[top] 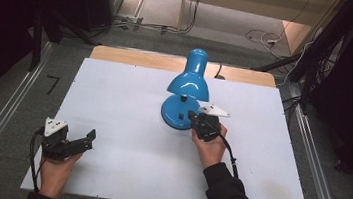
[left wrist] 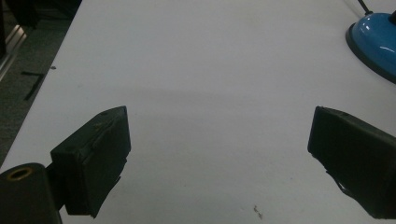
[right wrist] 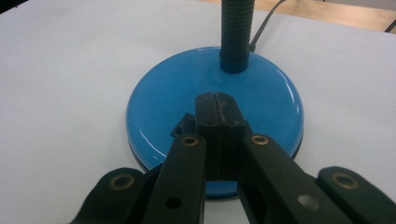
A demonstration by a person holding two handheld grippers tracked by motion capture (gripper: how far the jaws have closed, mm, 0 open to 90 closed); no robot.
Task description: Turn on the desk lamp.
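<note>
A blue desk lamp (top: 190, 81) stands at the middle of the white table, its shade tipped toward me above its round base (top: 173, 114). My right gripper (top: 193, 116) is over the near side of that base. In the right gripper view its jaws (right wrist: 216, 100) are shut flat against each other with nothing between them, their tips above the blue base (right wrist: 159, 93), just right of a small black switch (right wrist: 183, 126). A dark ribbed neck (right wrist: 236, 32) rises behind. My left gripper (top: 86, 144) rests near the table's front left corner, open (left wrist: 219, 126) over bare table.
The white table top (top: 130, 89) lies on a wooden board whose far edge (top: 134, 57) shows. The lamp's cord (right wrist: 264, 23) runs off the back of the table. Metal rails (top: 0, 125) flank both sides, with cables on the floor beyond.
</note>
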